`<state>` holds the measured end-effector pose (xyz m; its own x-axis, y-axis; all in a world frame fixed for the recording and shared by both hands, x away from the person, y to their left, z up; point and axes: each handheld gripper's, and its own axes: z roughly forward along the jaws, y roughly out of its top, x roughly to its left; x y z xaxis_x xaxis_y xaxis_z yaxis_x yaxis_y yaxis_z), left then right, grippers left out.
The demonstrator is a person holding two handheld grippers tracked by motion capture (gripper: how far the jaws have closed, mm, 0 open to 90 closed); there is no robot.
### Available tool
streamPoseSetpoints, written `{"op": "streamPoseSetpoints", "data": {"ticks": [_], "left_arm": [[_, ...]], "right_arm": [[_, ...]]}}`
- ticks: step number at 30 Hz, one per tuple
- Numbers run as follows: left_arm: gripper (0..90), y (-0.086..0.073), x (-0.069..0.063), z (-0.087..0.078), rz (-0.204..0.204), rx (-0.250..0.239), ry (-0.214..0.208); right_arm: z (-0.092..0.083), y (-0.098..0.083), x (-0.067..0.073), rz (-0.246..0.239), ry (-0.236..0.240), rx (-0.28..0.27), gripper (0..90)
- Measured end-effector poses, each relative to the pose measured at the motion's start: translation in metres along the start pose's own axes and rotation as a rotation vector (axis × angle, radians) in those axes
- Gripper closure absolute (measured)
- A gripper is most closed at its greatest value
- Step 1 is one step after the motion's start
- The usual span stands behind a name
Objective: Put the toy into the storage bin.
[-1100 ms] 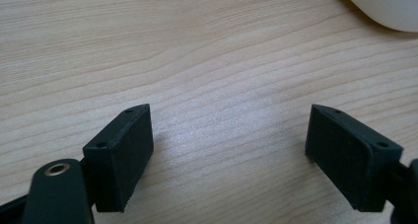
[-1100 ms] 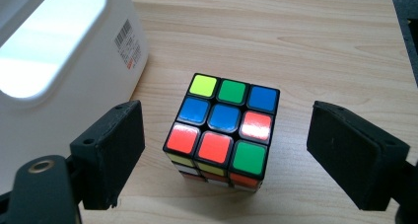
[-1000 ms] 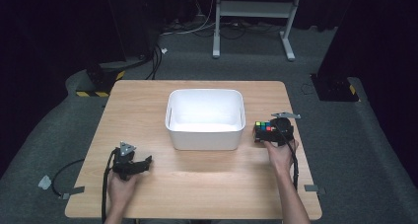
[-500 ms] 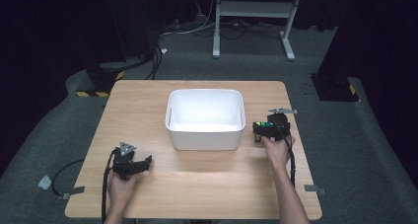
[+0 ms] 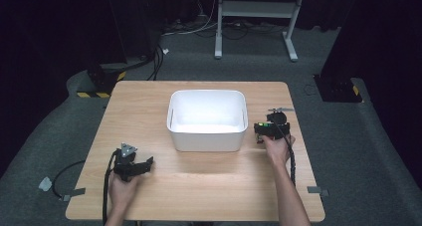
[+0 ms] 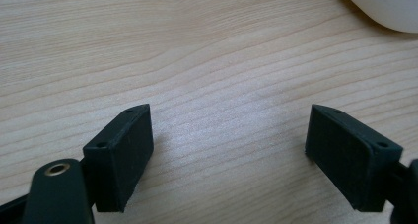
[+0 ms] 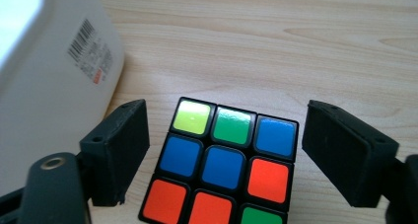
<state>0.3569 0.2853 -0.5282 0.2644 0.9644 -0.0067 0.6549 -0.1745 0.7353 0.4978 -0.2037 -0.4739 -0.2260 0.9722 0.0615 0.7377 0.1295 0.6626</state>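
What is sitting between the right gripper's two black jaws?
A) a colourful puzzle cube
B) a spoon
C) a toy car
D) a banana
A: in the right gripper view the puzzle cube, with its blue, orange and green squares, sits on the table between the right gripper jaws, with a gap on each side.

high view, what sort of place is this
Probably a recording studio or lab: a wooden table on grey carpet, black drapes around it, loose cables and a metal stand base behind.
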Motion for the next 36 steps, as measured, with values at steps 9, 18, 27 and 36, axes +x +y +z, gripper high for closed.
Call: {"op": "streamPoseSetpoints", "data": {"ticks": [9,18,27,36], "left_arm": [[18.4,0.000,0.000,0.000,0.000,0.000,0.001],[18.4,0.000,0.000,0.000,0.001,0.000,0.001],[18.4,0.000,0.000,0.000,0.000,0.000,0.001],[18.4,0.000,0.000,0.000,-0.001,-0.001,0.001]], "right_arm": [[0.003,-0.001,0.002,-0.016,-0.022,0.005,30.5],[0.009,-0.003,0.002,-0.047,-0.033,0.047,33.0],[0.008,-0.004,0.006,-0.081,-0.060,0.029,34.0],[-0.011,0.000,0.008,-0.102,-0.021,-0.006,34.0]]}}
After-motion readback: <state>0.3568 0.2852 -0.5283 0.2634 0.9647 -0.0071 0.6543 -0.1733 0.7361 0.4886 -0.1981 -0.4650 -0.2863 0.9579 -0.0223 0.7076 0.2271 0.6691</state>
